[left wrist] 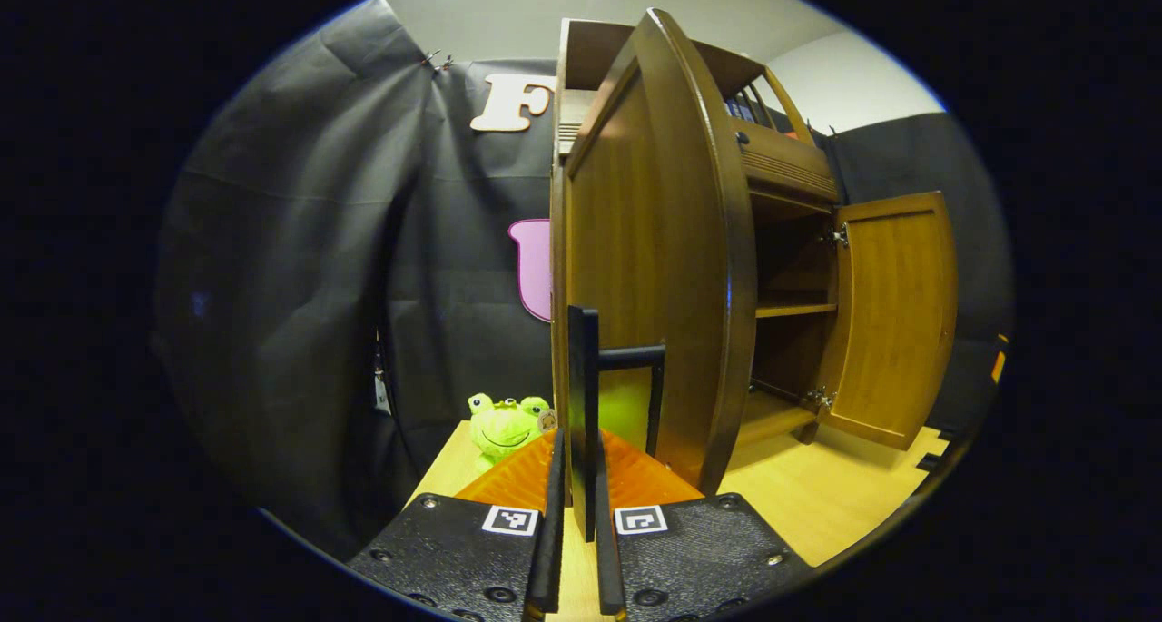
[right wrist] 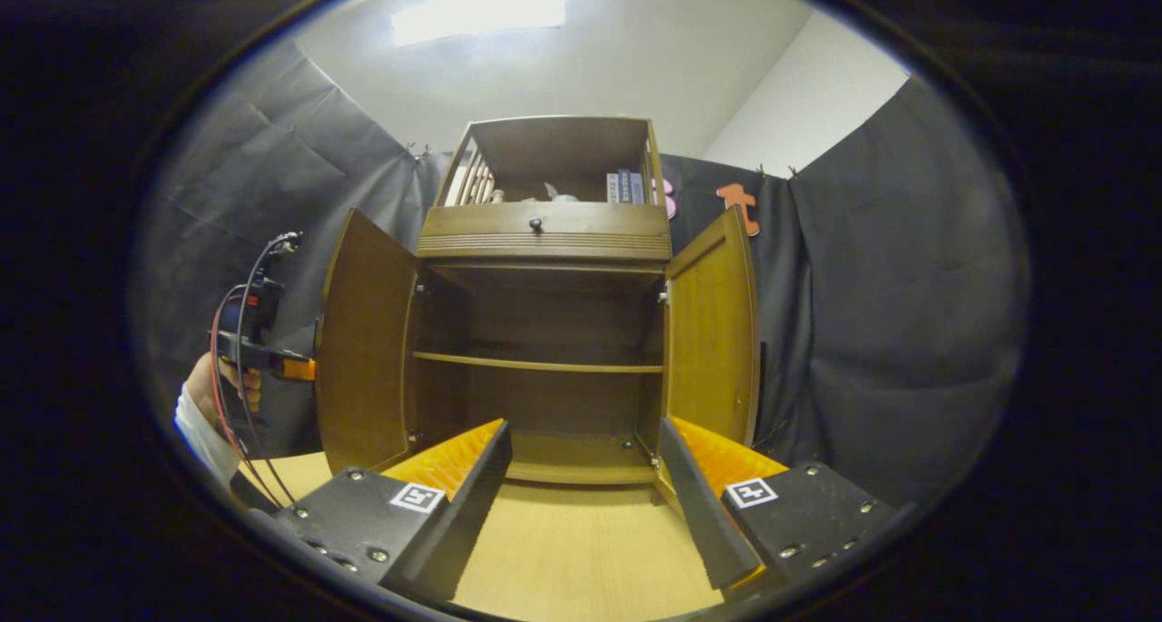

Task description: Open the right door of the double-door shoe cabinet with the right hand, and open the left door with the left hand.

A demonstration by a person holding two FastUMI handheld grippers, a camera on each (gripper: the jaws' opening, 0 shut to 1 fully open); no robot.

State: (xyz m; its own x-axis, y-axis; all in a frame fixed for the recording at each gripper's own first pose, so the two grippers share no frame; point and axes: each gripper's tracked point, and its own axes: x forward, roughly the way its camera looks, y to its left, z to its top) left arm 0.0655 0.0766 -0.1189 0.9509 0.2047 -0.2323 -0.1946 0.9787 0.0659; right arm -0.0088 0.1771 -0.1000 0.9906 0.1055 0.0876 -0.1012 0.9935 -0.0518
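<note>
The wooden shoe cabinet [right wrist: 545,241] stands with both doors swung wide. In the left gripper view I see the left door [left wrist: 635,268] almost edge on, with its dark bar handle [left wrist: 584,377] standing upright between my fingers. My left gripper [left wrist: 579,454] is shut on that handle. Farther back hangs the open right door [left wrist: 894,313]. In the right gripper view the left door [right wrist: 368,350] and right door [right wrist: 713,331] frame the bare shelves [right wrist: 536,364]. My right gripper [right wrist: 583,436] is open in front of the cabinet, holding nothing. The left gripper [right wrist: 259,350], held by a hand, sits outside the left door.
A green frog plush [left wrist: 504,427] sits on the light wooden surface [left wrist: 817,495] left of the cabinet. A drawer with a small knob [right wrist: 536,225] tops the doors, and books [right wrist: 626,186] stand on the upper shelf. Black cloth walls close in behind and at both sides.
</note>
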